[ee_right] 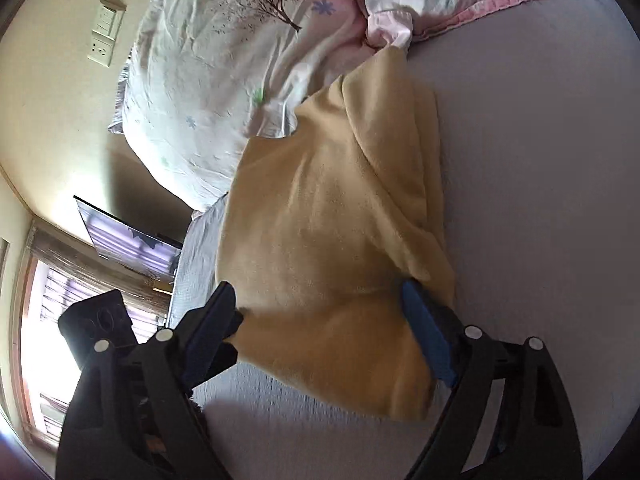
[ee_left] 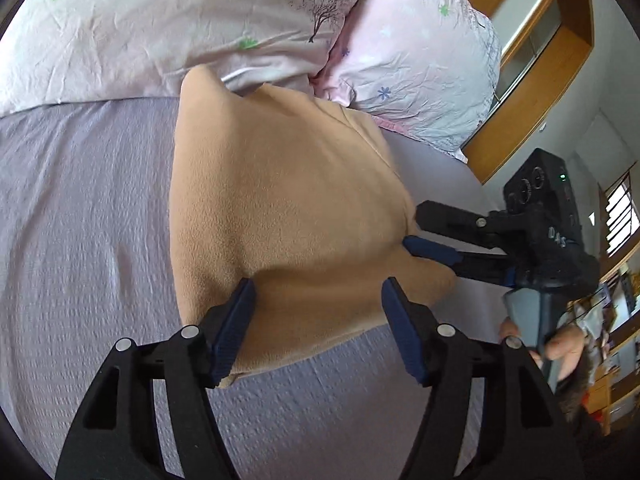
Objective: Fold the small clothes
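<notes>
Both grippers are spread wide over the soft tan cloth on the bed.

The tan fleece cloth [ee_left: 288, 208] lies in a lumpy, partly folded heap on the grey bed sheet [ee_left: 80, 220], with its far end tucked against the flowery pillows [ee_left: 160, 28]. The left gripper [ee_left: 318, 296] has its fingers wide apart at the near edge, holding nothing. The right gripper [ee_right: 320, 308] is wide apart too, over another edge (its blue pads sit right by the cloth). My guess is that a grab could go wrong here. The fleece is thick and bunched, so the fingers might catch only the top layer, or too many layers. Then the fold would come out crooked, or the pile could slide toward the pillows.
</notes>
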A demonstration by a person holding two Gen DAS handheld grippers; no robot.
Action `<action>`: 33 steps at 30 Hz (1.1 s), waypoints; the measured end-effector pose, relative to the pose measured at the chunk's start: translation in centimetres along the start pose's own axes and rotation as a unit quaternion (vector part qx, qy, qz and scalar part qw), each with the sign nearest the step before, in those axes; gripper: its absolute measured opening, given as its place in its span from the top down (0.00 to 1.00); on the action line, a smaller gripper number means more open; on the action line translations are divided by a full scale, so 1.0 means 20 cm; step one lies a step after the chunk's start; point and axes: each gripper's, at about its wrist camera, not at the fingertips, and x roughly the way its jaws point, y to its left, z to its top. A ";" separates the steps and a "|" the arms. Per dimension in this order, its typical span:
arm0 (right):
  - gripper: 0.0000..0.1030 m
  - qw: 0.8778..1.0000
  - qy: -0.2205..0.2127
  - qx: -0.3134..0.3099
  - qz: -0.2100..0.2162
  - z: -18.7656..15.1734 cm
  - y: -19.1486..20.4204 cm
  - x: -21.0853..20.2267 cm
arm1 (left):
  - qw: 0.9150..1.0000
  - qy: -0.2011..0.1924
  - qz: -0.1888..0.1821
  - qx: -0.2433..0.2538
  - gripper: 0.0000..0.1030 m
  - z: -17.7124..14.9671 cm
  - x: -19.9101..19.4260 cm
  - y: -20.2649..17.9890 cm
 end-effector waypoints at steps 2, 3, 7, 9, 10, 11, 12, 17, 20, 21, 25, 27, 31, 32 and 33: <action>0.15 0.999 -0.013 -0.027 -0.017 -0.04 0.05 -0.08 | 1.000 -0.011 0.001 0.002 0.29 -0.03 -0.07 -0.01; 0.05 0.999 -0.023 -0.044 -0.021 -0.07 0.07 -0.13 | 1.000 -0.017 0.009 0.005 0.25 -0.05 -0.11 -0.01; 0.02 0.988 -0.068 -0.103 -0.092 -0.25 0.17 -0.27 | 0.991 -0.040 0.128 0.020 0.01 -0.16 -0.22 -0.02; 0.02 0.977 -0.070 -0.124 -0.160 -0.34 0.19 -0.28 | 0.982 -0.032 0.185 0.023 0.01 -0.22 -0.22 -0.01; 0.02 0.969 -0.069 -0.140 -0.194 -0.40 0.20 -0.27 | 0.980 -0.026 0.196 0.020 0.01 -0.24 -0.22 0.01; 0.02 0.964 -0.069 -0.151 -0.210 -0.43 0.20 -0.25 | 0.980 -0.017 0.196 0.013 0.01 -0.25 -0.21 0.02; 0.02 0.959 -0.069 -0.161 -0.221 -0.47 0.21 -0.24 | 0.981 -0.011 0.194 0.007 0.01 -0.26 -0.20 0.03; 0.02 0.950 -0.058 -0.168 -0.257 -0.53 0.21 -0.11 | 0.974 0.008 0.228 0.008 0.01 -0.28 -0.13 0.06; 0.02 0.942 -0.051 -0.170 -0.284 -0.55 0.22 -0.05 | 0.970 0.015 0.244 0.015 0.01 -0.30 -0.11 0.05; 0.02 0.942 -0.047 -0.171 -0.286 -0.56 0.22 -0.04 | 0.968 0.018 0.249 0.018 0.01 -0.30 -0.11 0.05; 0.02 0.933 -0.041 -0.183 -0.306 -0.57 0.25 0.00 | 0.965 0.023 0.260 0.024 0.01 -0.30 -0.10 0.04; 0.02 0.929 -0.038 -0.188 -0.317 -0.58 0.25 0.01 | 0.965 0.023 0.261 0.024 0.01 -0.31 -0.10 0.04; 0.02 0.923 -0.032 -0.192 -0.332 -0.59 0.26 0.03 | 0.965 0.023 0.262 0.025 0.01 -0.31 -0.10 0.04; 0.02 0.923 -0.031 -0.192 -0.332 -0.58 0.26 0.03 | 0.965 0.023 0.262 0.025 0.01 -0.31 -0.10 0.04; 0.02 0.923 -0.030 -0.193 -0.333 -0.58 0.26 0.03 | 0.965 0.023 0.262 0.024 0.01 -0.31 -0.10 0.04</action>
